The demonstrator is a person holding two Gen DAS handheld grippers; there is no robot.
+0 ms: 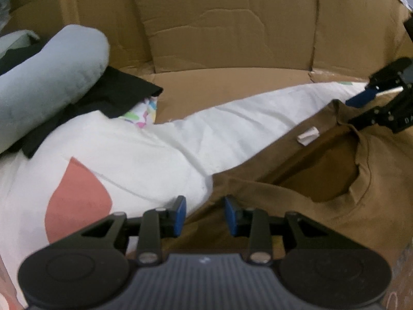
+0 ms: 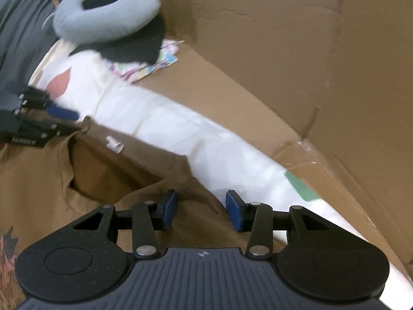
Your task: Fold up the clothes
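Blurring hides any contact: both left gripper [image 1: 205, 215] and right gripper [image 2: 201, 210] gape over brown shirt [image 1: 322, 206].

Lighting: even and fairly bright indoors; we cannot tell its source.

Glare: the white sheet [image 2: 180, 131] is washed out in the right wrist view, its creases nearly lost.

Shadow: soft, dark only under the grey neck pillow [image 1: 49, 82].

Blur: we find both views smeared, perhaps by motion; the cardboard walls [image 1: 219, 25] lack crisp edges.

Distortion: strong fisheye bowing of straight folds, with black corners.
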